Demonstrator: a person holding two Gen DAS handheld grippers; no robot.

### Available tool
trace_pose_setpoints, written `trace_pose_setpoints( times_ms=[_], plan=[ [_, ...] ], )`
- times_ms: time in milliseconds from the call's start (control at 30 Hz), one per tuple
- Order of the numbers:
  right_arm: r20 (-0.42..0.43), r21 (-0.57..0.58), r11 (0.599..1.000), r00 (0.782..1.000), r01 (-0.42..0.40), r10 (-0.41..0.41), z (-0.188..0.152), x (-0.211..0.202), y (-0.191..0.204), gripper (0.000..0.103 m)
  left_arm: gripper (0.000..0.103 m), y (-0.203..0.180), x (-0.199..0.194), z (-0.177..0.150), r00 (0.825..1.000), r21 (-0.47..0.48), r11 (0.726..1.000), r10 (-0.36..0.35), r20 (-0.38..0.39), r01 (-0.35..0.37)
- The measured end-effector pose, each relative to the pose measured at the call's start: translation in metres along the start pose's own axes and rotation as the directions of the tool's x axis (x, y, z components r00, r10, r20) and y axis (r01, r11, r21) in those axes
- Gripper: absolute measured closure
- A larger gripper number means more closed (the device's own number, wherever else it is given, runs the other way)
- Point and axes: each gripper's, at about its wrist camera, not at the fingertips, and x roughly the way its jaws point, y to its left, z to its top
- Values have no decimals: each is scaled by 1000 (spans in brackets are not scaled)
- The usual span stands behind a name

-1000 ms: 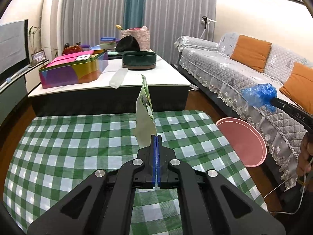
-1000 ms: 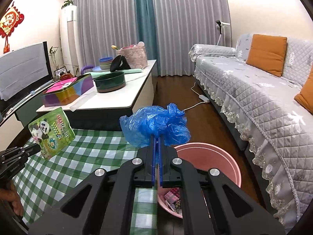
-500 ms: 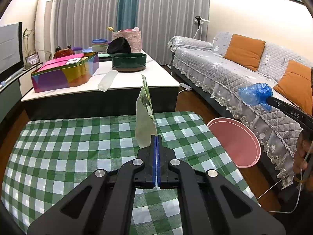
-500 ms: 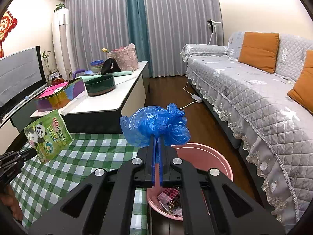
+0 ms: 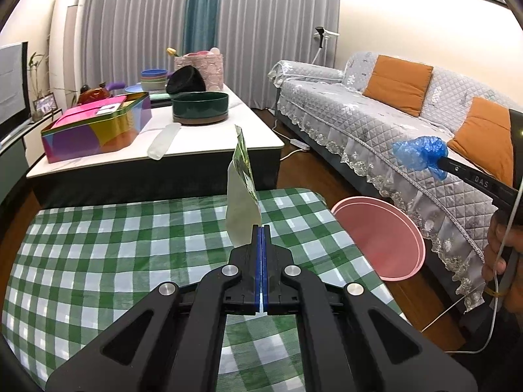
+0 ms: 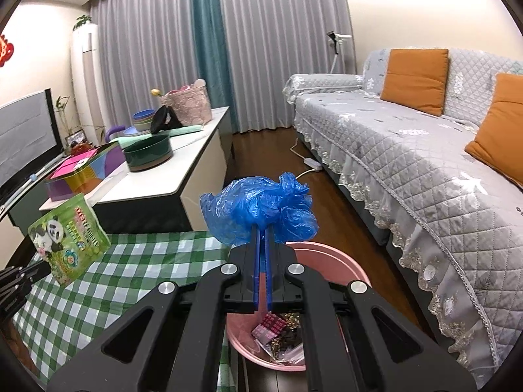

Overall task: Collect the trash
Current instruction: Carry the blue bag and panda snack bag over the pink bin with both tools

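Observation:
My left gripper [image 5: 261,226] is shut on a green panda snack packet [image 5: 242,189], held upright and edge-on above the green checked tablecloth [image 5: 98,254]. The same packet [image 6: 67,236] shows its printed face at the left of the right wrist view. My right gripper [image 6: 261,228] is shut on a crumpled blue plastic bag [image 6: 261,207], held in the air over the pink bin [image 6: 333,258]. From the left wrist view the blue bag [image 5: 420,153] hangs above and right of the pink bin [image 5: 376,238]. Wrappers [image 6: 278,330] lie inside the bin.
A white coffee table [image 5: 202,140] behind the cloth carries a colourful tin [image 5: 94,127], a dark green bowl [image 5: 200,107] and a pink basket [image 5: 199,67]. A grey quilted sofa [image 6: 425,170] with orange cushions runs along the right. A hand [image 5: 503,261] grips the right tool.
Both grippers have drifted a little toward the sofa side. The pink bin now sits more directly under the blue bag. Both grips are unchanged.

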Motion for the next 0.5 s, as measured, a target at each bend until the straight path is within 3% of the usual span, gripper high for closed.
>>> trace_pose_setpoints(
  times_ms=[500],
  plan=[
    [-9,37,998,998,55,-55,2,13,-27,100,103,-38,22,17,997,44,996,-74,-11,74]
  ],
)
